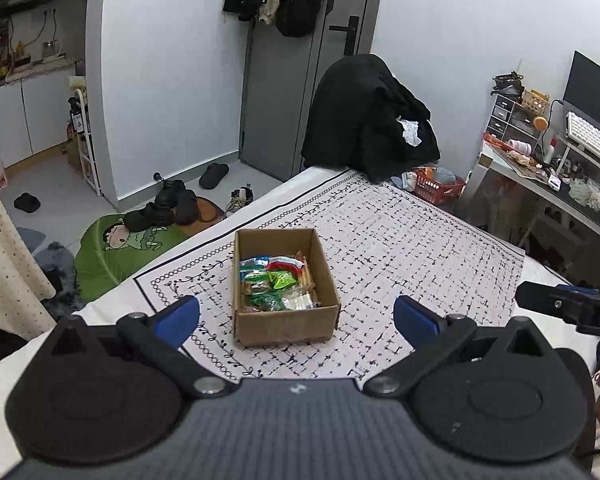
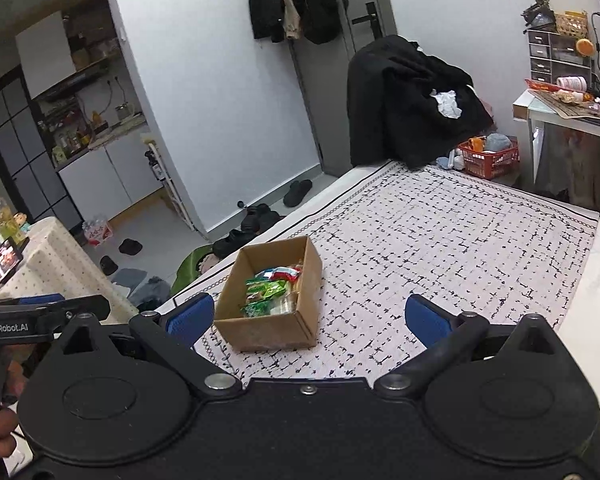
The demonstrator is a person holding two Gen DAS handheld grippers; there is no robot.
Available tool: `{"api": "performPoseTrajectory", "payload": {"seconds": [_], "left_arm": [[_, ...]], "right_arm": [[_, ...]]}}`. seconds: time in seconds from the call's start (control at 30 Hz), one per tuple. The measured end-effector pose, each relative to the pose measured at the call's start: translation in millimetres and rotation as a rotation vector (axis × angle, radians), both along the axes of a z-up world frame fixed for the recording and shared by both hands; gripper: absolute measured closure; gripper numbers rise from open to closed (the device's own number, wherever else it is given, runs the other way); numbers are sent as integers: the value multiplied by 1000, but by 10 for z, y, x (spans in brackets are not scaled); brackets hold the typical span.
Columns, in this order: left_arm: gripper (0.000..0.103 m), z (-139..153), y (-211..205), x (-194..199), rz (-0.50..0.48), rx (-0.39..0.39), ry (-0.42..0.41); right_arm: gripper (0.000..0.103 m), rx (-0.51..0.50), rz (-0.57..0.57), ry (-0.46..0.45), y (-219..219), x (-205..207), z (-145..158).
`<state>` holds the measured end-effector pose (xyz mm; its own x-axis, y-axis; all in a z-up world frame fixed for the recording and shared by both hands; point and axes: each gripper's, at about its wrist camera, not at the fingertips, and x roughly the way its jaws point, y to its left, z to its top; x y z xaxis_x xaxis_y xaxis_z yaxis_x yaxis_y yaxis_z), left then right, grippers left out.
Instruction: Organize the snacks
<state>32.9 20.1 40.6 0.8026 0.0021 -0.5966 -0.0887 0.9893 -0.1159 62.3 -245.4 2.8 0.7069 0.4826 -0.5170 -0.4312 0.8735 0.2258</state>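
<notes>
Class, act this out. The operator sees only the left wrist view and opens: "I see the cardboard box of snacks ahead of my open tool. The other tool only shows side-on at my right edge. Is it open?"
Observer: Yes. The right tool is open, with nothing between its fingers.
Operator: At my far left I only catch a strip of dotted cloth. What is it?
Observer: It covers a small table that stands on the floor to the left.
Operator: Is anything on it?
Observer: A lit screen is propped at its near edge, and a bottle of yellow liquid stands behind it.
</notes>
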Motion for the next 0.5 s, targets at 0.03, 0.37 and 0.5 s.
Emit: {"api": "performPoseTrajectory", "payload": {"seconds": [0.03, 0.37, 0.5], "left_arm": [[0, -3, 6, -23, 1, 12, -1], [0, -18, 3, -123, -8, 33, 2], [0, -32, 12, -133, -9, 32, 4]], "right_arm": [[0, -4, 3, -1, 5, -15, 0], [0, -13, 10, -6, 0, -107, -22], [0, -19, 5, -7, -10, -112, -26]]}}
